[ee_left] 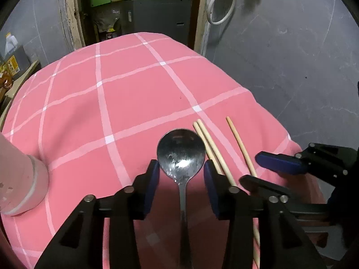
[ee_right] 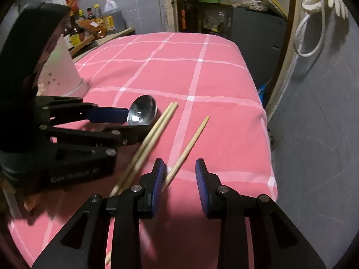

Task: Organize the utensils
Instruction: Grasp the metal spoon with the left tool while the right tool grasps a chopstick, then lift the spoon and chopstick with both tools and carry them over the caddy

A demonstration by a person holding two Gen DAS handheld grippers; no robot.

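Covering the whole table, a pink cloth (ee_left: 134,103) crossed by white grid lines, falling away at the right edge toward grey floor. Standing at the cloth's left side, a pale perforated holder (ee_left: 20,183), wide at the base, tapering upward in the right wrist view (ee_right: 65,67), well apart from the utensils. Crowding a shelf behind it, bottles (ee_right: 89,22) with yellow labels.

Reaching in low over the near part of the cloth, the left gripper (ee_left: 181,172), black frame, blue pads; jaws apart, one pad on each side of the spoon, neither pad seen pressing on it. Seen from the other side (ee_right: 130,121), same gripper flanking the bowl of the spoon.

Hovering just right of it, the right gripper (ee_right: 179,179), jaws parted, nothing pinched; left pad lying over the lone chopstick's shaft, contact impossible to tell. Visible also at the right of the left wrist view (ee_left: 264,168).

Lying flat on the cloth, a metal spoon (ee_left: 181,154), bowl away from the camera, handle running back beneath the gripper. Touching side by side just right of the spoon, a pair of wooden chopsticks (ee_left: 208,143). Lying apart further right, a single chopstick (ee_left: 240,143), roughly parallel to the pair.
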